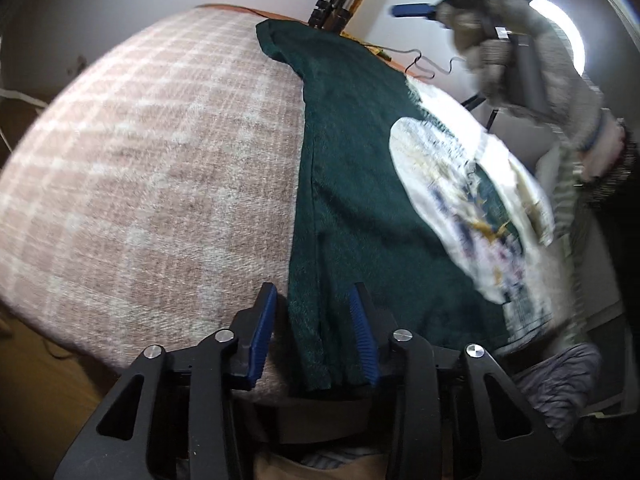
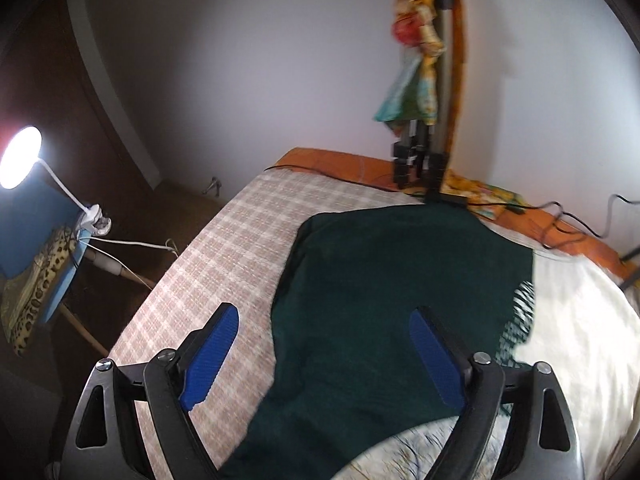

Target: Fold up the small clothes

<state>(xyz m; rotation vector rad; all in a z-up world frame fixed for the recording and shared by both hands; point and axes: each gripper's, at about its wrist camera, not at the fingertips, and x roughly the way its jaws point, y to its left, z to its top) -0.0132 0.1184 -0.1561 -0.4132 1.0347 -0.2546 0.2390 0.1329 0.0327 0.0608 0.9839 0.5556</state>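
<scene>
- Ahead of the left tool (image 1: 312, 334): dark green garment (image 1: 352, 184) spread flat on the plaid-covered bed (image 1: 152, 168), near hem edge lying between the blue pads; jaws partly open, gripping nothing.
- Below the right tool (image 2: 324, 354): same green garment (image 2: 392, 300); jaws spread wide, empty, held above the cloth.
- Beyond the garment's far side: white printed fabric (image 1: 460, 200), blurred.
- Step judged: start of a fold, nothing yet gripped.
- Next move likely needs both tools closed on edges, then carried across.
- No containers visible.
</scene>
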